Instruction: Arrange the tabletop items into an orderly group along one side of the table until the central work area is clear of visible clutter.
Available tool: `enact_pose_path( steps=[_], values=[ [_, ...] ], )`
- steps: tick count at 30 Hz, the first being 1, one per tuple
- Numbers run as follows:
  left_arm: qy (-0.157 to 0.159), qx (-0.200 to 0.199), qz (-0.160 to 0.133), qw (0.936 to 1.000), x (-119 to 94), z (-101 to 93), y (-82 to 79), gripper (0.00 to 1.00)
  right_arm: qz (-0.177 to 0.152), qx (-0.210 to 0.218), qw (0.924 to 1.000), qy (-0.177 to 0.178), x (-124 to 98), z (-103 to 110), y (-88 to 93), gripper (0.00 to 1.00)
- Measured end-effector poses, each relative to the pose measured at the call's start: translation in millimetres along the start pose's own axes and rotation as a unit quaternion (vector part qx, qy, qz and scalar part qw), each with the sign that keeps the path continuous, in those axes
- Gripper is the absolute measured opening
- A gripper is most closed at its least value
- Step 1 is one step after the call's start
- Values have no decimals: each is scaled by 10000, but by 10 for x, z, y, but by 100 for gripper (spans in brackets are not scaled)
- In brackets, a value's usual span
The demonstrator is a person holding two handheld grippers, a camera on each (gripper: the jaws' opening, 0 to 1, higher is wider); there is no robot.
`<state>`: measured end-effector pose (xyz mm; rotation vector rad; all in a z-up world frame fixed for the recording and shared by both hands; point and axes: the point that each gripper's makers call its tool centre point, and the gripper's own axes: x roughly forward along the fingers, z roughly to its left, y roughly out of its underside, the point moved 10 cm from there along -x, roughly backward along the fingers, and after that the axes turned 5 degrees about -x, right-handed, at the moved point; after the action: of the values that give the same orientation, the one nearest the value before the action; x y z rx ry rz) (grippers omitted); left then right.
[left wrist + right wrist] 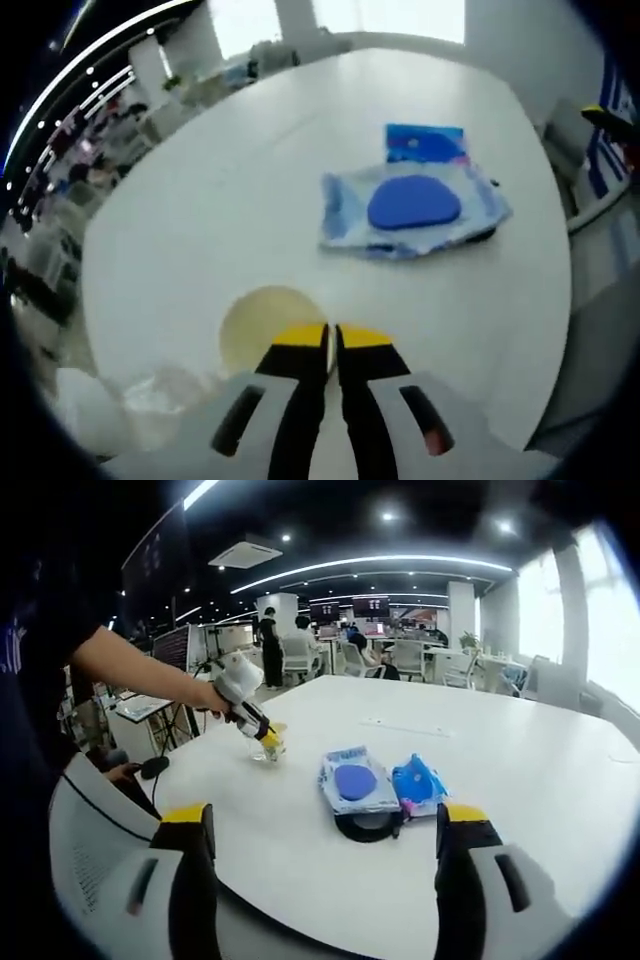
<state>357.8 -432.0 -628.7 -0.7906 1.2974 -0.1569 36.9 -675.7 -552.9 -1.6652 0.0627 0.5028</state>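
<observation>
The left gripper is pinching its yellow-tipped jaws together on the rim of a small clear plastic cup, which is standing on the white round table toward the edge nearest the person. In the right gripper view the same left gripper is reaching in from the left, angled steeply down into the cup, with the person's forearm stretched out nearly level behind it. The right gripper is hanging above the table's near edge with its jaws spread wide and nothing between them.

Out past the cup, a wet-wipes pack with a blue oval lid is lying flat near the table's middle, a smaller blue packet is touching its far side, and a dark round object is peeking out from under the pack.

The step in hand appears to be moving the cup to one side of the table. The next move likely calls for lifting it without tipping it or crushing the thin wall, then setting it down beside the wipes so the items form one group.
</observation>
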Motion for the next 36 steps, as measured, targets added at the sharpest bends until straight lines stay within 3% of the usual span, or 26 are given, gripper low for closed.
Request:
enact_pose_path(
  steps=[8, 20, 25, 36],
  values=[
    [11, 190, 262, 9995, 95, -19, 53, 1, -19, -13, 10000, 33, 8, -7, 8, 91],
    [17, 58, 302, 9995, 11, -156, 40, 2, -5, -31, 10000, -45, 20, 11, 13, 90],
    [8, 90, 338, 9994, -8, -166, 60, 6, -12, -45, 10000, -25, 15, 14, 13, 90],
    [25, 136, 314, 9994, -19, -142, 46, 5, -10, -63, 10000, 16, 9, 14, 15, 89]
  ],
)
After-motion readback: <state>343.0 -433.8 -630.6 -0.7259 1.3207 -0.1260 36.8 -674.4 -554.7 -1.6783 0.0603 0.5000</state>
